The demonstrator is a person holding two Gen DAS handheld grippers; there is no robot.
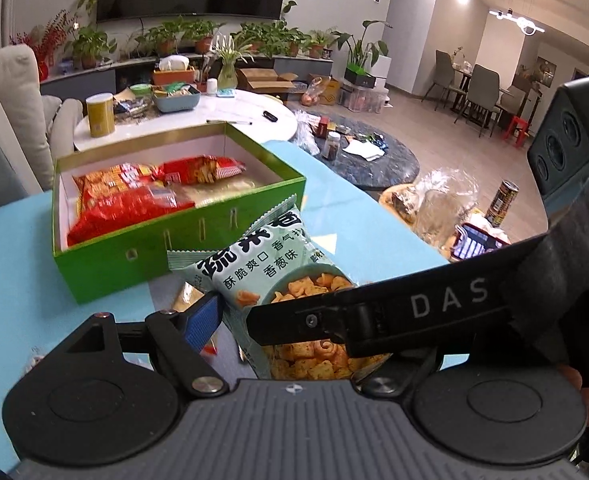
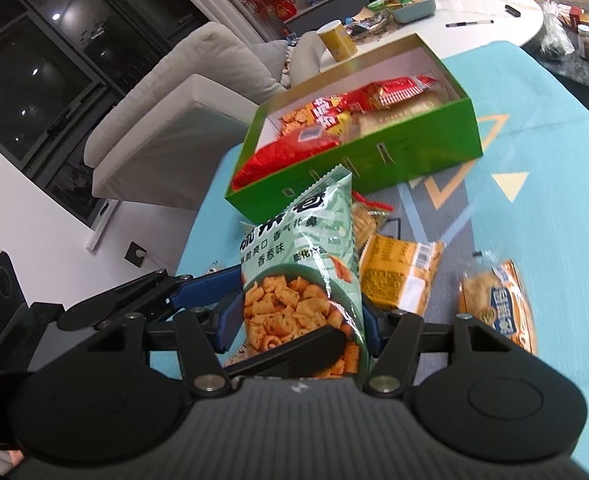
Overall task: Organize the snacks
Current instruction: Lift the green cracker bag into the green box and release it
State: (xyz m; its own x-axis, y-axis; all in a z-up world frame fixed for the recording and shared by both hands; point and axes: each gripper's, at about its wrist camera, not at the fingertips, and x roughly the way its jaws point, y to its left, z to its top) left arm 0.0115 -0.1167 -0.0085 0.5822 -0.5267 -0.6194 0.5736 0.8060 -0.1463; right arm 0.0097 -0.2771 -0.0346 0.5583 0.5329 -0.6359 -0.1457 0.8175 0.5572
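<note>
Blue worktop (image 2: 534, 128) — green box (image 2: 374, 160) at its far edge; right hand-held gripper (image 2: 298, 320) clamps the snack bag (image 2: 298, 264), left hand-held gripper (image 1: 234, 312) too.

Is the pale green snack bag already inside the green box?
No, the pale green snack bag is gripped in the right claw in front of the open green cardboard box, which holds only red packets.

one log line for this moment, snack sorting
step: lifting green snack bag | right gripper: shut on bag | left gripper: beside bag, grip unclear | green box: open, red packs inside | other snacks on mat
</note>
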